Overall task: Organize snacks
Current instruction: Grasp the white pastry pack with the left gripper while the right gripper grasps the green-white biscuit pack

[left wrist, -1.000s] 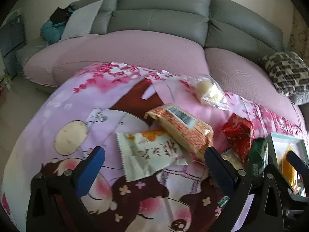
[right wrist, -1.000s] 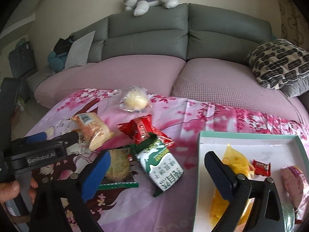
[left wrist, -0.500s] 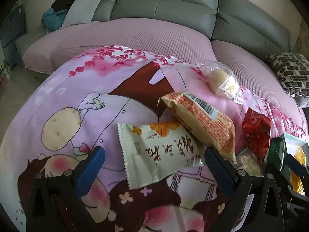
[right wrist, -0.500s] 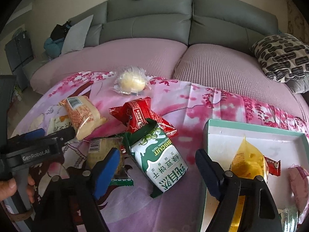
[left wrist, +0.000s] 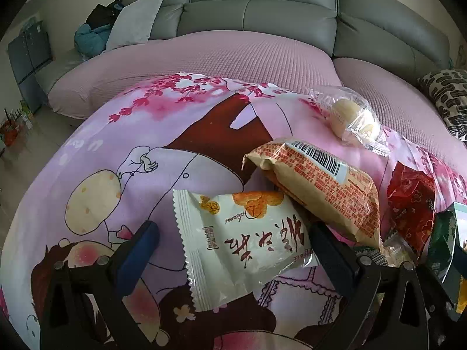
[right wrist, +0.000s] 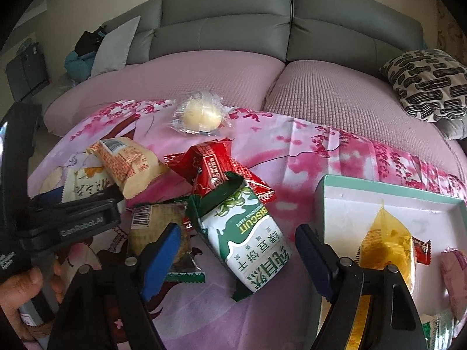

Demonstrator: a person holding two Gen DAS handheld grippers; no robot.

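Now my right claw (right wrist: 233, 258) sits lower over the snack pile than a moment ago, and its jaws have just been closing in; they stand apart on either side of the green biscuit pack (right wrist: 248, 239), which lies between them, and I cannot see either pad pressing on it yet; my read is that the grasp is lined up but not made, so this pack is the next one bound for the tray. My left claw (left wrist: 230, 250) has come down too, jaws wide apart around the white snack packet (left wrist: 242, 242), which now fills far more of its view than it did a second ago; nothing is gripped there either. Further out on the pink printed cloth (left wrist: 163, 134) lie the orange packet (left wrist: 318, 183), resting partly over the white one, the red packet (right wrist: 216, 166) tucked under the top of the biscuit pack, a brown cake in clear wrap (right wrist: 157, 233) beside my right claw's left finger, and the round bun in its clear bag (right wrist: 200, 113) at the far edge; all of these are unsorted. The tray (right wrist: 379, 186), to the right of the pile, holds a yellow pouch (right wrist: 385, 242), a small red sweet (right wrist: 421, 248) just beside it and a pink packet (right wrist: 454, 277) at the picture's edge; much of its floor is bare.
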